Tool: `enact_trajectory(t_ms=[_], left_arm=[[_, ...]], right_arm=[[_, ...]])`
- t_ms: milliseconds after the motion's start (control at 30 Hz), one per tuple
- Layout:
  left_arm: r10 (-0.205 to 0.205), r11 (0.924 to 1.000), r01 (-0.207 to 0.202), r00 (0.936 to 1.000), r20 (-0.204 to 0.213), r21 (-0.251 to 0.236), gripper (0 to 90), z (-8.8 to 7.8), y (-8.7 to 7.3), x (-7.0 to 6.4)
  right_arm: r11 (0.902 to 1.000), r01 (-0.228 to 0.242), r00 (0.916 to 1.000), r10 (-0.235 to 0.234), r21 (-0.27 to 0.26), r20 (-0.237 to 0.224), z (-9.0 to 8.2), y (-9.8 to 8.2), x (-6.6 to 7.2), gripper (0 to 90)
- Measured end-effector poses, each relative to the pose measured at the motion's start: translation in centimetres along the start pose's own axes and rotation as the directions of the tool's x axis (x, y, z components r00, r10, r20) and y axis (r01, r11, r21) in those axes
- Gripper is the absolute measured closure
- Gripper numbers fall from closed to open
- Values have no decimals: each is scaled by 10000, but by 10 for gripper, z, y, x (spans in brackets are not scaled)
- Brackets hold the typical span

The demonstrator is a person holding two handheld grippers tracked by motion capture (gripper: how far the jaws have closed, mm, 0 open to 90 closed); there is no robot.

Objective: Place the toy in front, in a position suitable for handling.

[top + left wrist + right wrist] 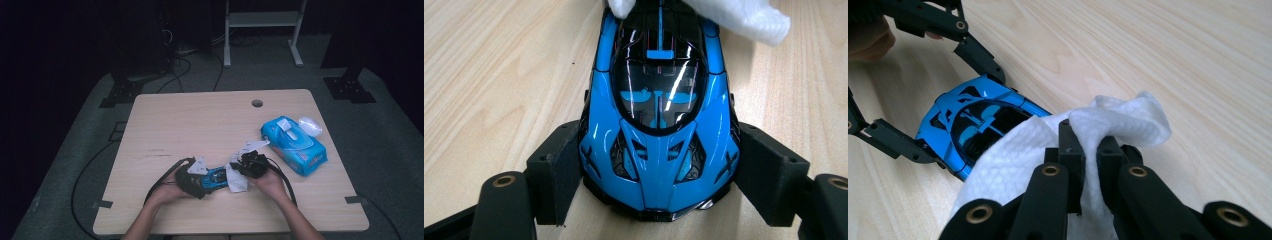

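Pale wood worktop [200, 120] | blue toy car [659, 125] near front edge, left gripper [659, 185] fingers pinching its flanks: glossy, slippery, light, rigid; hold low on sides | right gripper [1089, 165] fingers pressed on wet wipe [1128, 122]: soft, limp, draped over car's far end.

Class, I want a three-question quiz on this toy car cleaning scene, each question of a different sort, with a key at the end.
1. True or false: the left hand-held gripper clamps the blue toy car by its sides.
2. What does the right hand-held gripper pinch?
A. a white wipe
B. a sponge
C. a brush
3. In the high view, what lies on the table to the right of the hands?

Key:
1. True.
2. A: the white wipe, draped over one end of the car.
3. A blue pack of wipes, its lid flipped open.
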State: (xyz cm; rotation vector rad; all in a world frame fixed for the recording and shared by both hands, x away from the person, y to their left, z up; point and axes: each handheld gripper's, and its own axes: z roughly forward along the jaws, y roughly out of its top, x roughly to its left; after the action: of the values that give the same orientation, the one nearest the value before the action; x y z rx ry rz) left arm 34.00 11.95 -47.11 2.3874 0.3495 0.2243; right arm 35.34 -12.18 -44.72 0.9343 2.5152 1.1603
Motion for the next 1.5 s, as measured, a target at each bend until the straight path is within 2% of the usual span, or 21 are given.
enact_trajectory(t_ms=[67,167,233,367,433,567,633,700,767,833,933,1000,1033,1067,1133,1200,1367,1433,1500], left_arm=[[-55,10000,55,10000,-21,-22,254,0,0,0],[-103,9999,103,9999,12,-46,254,0,0,0],[-75,10000,75,10000,-20,-23,254,0,0,-1],[18,10000,-18,10000,0,-13,254,0,0,0],[39,10000,-39,10000,20,-40,254,0,0,0],[7,10000,-7,10000,23,-59,254,0,-1,0],[41,10000,-41,10000,-1,-63,254,0,0,0],[38,10000,-38,10000,13,-60,254,0,0,0],[20,10000,-20,10000,37,-68,254,1,-1,0],[-2,10000,2,10000,72,-97,254,1,-1,1],[-18,10000,18,10000,27,-57,255,0,-1,0],[-37,10000,37,10000,13,-45,254,0,-1,0],[-26,10000,26,10000,8,-46,255,0,0,0],[14,10000,-14,10000,17,-40,254,0,0,0],[91,9999,-90,10000,37,-61,254,1,0,0],[91,9999,-91,9999,51,-79,255,1,0,0],[32,10000,-31,10000,50,-66,255,0,-1,0],[55,10000,-55,10000,67,-67,255,1,-1,0],[89,9999,-88,9999,52,-76,255,1,0,0]], right_arm=[[9998,72,9991,-79,-171,-412,4,2,4,857],[9991,429,9983,-432,-74,-382,9,8,9,857],[9994,343,9985,-342,9,-421,9,8,6,857],[9994,262,9993,-268,235,260,0,0,-5,857],[9999,-19,9997,15,128,261,-6,-4,-8,858],[9989,453,9989,-454,-101,-66,-8,-5,3,857],[9973,719,9974,-719,-167,11,-9,-6,8,857],[9981,532,9986,-534,-296,-55,-13,-11,4,857],[9987,369,9992,-364,-348,144,-20,-16,0,858],[9991,275,9995,-271,-314,130,-24,-20,0,858],[9972,599,9976,-614,-441,-331,-20,-21,13,857],[9925,1207,9926,-1209,-207,-109,-14,-19,23,857],[9915,1297,9915,-1298,-129,-45,-15,-18,23,857],[9923,1237,9923,-1237,-92,7,-17,-18,21,857],[9938,1116,9928,-1114,-4,428,-21,-24,14,857],[9988,410,9990,-405,-260,168,-24,-28,7,858],[9929,1170,9931,-1168,-199,137,-16,-22,24,857],[9955,933,9956,-934,-186,-16,-18,-23,19,858],[9974,688,9976,-685,-209,138,-22,-27,10,858]])
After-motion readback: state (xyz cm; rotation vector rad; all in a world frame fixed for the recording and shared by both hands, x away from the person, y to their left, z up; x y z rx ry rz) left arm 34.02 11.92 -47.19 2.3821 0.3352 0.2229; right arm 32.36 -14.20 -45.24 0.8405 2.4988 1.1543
